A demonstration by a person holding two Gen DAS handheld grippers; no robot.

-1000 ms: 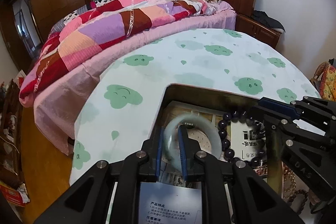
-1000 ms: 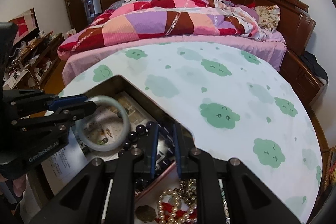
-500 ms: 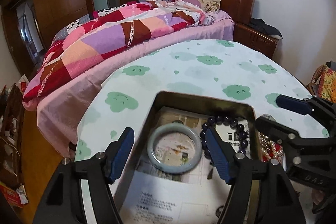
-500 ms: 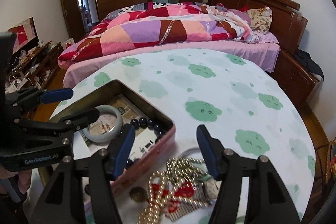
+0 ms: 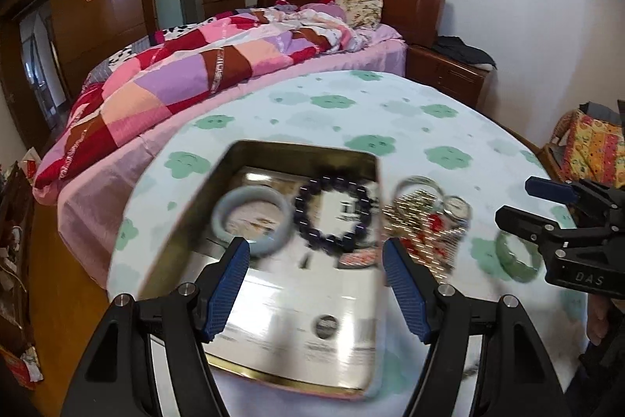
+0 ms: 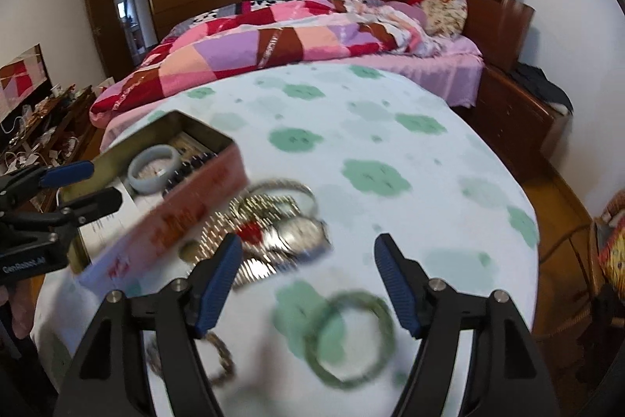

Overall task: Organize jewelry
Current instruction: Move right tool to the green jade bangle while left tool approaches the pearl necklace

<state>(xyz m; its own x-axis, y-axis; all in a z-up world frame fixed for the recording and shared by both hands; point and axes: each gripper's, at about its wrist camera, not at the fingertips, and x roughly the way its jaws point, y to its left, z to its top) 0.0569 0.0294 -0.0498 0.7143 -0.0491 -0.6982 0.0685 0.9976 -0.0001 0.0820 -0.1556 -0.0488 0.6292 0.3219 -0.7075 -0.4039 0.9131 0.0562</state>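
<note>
An open tin box (image 5: 218,178) (image 6: 203,127) sits on the round table. In it lie a pale jade bangle (image 5: 252,219) (image 6: 154,169) and a dark bead bracelet (image 5: 332,212) (image 6: 187,167). A heap of jewelry (image 5: 425,225) (image 6: 273,221), with pearls and a watch, lies right of the box. A green bangle (image 5: 515,256) (image 6: 351,335) lies on the cloth. My left gripper (image 5: 316,260) (image 6: 82,186) is open and empty above the box's near end. My right gripper (image 6: 308,256) (image 5: 519,200) is open and empty above the green bangle.
The table (image 5: 390,112) has a white cloth with green cloud prints. A bed with a patchwork quilt (image 5: 203,73) stands behind it. A wooden nightstand (image 5: 449,77) is at the back right. A chain bracelet (image 6: 222,354) lies near the table's front edge.
My left gripper let go of the pale bangle, opened and pulled back. My right gripper opened too and drew back to the right, over the green bangle.
</note>
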